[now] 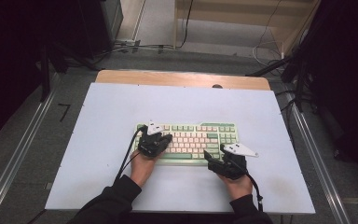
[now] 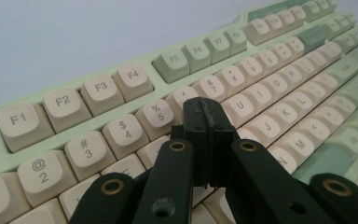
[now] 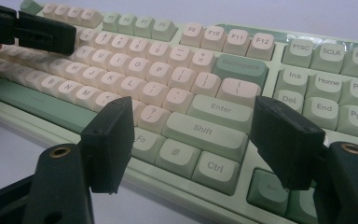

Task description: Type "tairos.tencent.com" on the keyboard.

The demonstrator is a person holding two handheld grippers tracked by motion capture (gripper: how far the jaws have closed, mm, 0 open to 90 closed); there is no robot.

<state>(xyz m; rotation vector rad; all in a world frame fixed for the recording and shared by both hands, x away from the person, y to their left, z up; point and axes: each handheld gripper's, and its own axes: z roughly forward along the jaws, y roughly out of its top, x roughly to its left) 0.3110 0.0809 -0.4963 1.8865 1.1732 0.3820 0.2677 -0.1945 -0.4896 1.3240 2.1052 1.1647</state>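
Observation:
A pale green keyboard (image 1: 200,133) with cream and green keys lies in the middle of the white board (image 1: 98,140). My left gripper (image 1: 166,139) is over its left half, jaws shut with nothing between them; in the left gripper view the tips (image 2: 206,112) hover just above the keyboard (image 2: 121,93) near the number row. My right gripper (image 1: 208,156) is at the keyboard's near edge, right of centre. In the right gripper view its jaws (image 3: 196,140) stand open and empty above the keyboard (image 3: 223,70), astride the Shift and Ctrl keys. The left gripper (image 3: 37,32) shows at the top left there.
The board rests on a wooden table (image 1: 182,78) whose far edge shows beyond it. Metal rails (image 1: 18,154) run along both sides on the floor. Cables (image 1: 140,46) and dark stands (image 1: 303,70) lie beyond the table. Bare board surrounds the keyboard on all sides.

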